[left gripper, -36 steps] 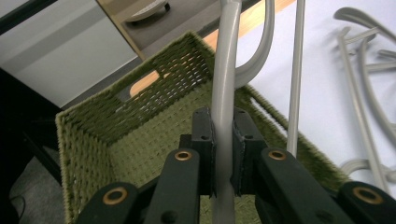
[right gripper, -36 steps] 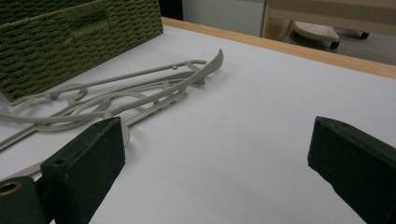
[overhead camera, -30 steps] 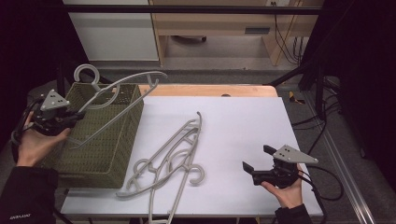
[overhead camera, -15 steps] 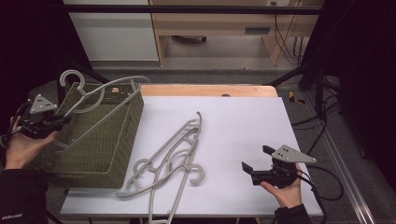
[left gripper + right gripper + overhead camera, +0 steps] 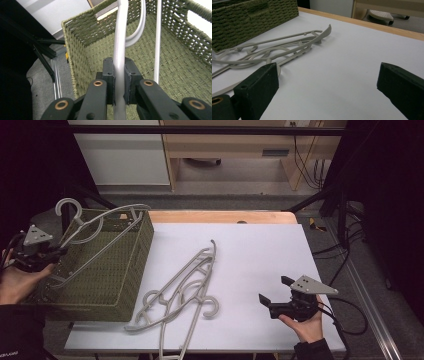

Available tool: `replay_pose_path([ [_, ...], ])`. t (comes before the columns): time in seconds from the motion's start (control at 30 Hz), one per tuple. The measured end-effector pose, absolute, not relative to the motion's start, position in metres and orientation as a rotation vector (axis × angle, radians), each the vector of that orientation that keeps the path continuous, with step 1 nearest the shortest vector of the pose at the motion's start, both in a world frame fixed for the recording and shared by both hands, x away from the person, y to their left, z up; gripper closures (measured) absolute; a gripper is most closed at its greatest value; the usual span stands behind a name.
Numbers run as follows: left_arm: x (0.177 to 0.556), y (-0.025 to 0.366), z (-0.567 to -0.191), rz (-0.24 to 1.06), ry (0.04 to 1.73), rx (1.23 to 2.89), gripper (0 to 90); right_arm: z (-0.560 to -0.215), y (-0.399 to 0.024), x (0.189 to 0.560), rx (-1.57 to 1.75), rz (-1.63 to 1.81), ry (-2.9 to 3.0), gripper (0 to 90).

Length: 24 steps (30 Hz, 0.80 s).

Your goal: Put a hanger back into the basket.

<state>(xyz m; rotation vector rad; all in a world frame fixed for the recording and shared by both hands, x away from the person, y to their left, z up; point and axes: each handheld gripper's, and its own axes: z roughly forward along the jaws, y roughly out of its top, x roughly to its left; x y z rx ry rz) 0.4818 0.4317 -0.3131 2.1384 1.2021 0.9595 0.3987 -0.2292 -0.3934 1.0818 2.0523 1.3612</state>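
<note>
A grey plastic hanger (image 5: 102, 227) leans across the green woven basket (image 5: 125, 265) at the table's left, its hook sticking up past the far rim. My left gripper (image 5: 50, 254) is shut on the hanger's bar (image 5: 120, 65), held over the basket's left side. Several more grey hangers (image 5: 182, 285) lie in a loose pile on the white table top beside the basket. My right gripper (image 5: 267, 301) hovers low at the front right, open with nothing between its jaws, and the hanger pile (image 5: 274, 50) lies ahead of it.
The white table top (image 5: 260, 250) has a wooden strip along its far edge. Black frame posts and cables stand at the right, and a shelf unit sits behind the table.
My left gripper has drawn back to the left and lower with the hanger, which has sunk deeper into the basket. The right gripper has stayed put.
</note>
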Motion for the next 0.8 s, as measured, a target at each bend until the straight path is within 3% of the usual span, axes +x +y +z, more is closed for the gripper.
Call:
replay_pose_path([
  [0.47, 0.482, 0.440, -0.330, 0.985, 1.260, 2.211, 81.5, -0.395, -0.228, 0.399, 1.082, 1.348, 2.066, 3.9],
  [0.8, 0.497, 0.424, -0.361, 0.904, 1.297, 2.271, 81.4, -0.395, -0.228, 0.399, 1.075, 1.349, 2.071, 4.1],
])
